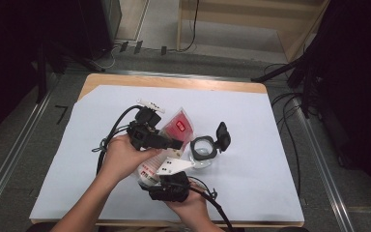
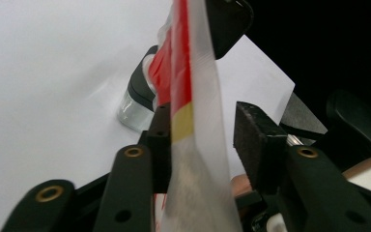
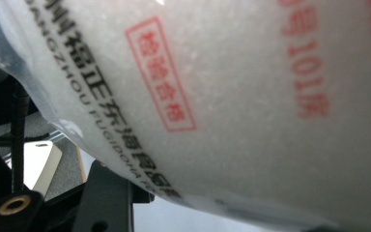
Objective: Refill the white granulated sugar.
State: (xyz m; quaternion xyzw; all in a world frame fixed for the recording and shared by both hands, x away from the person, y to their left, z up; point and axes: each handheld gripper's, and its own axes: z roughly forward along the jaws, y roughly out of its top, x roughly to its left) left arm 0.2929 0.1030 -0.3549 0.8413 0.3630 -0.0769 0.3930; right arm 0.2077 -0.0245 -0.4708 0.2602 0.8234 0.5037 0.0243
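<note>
A clear plastic bag (image 1: pixel 179 126) of white granules with a red label is held up over the table's middle. My left gripper (image 1: pixel 176 144) reaches in from the left around the bag's upper part. In the left gripper view the bag (image 2: pixel 193 96) stands between the jaws: one pad lies against it and the other pad (image 2: pixel 256 140) stands clear, so the left gripper (image 2: pixel 207 140) is open. My right gripper (image 1: pixel 157 178) comes from below and is shut on the bag's lower end; its printed film (image 3: pixel 232 96) sits right in front of that camera. A clear jar (image 1: pixel 203 151) stands beside the bag with its black lid (image 1: pixel 222 136) flipped open.
A white sheet (image 1: pixel 261 121) covers the wooden table, whose far edge (image 1: pixel 174 81) shows bare. Black cables trail from both grippers across the sheet. Dark stands and cables crowd the floor to the right (image 1: pixel 314 96). The jar (image 2: pixel 133 104) sits just behind the bag in the left gripper view.
</note>
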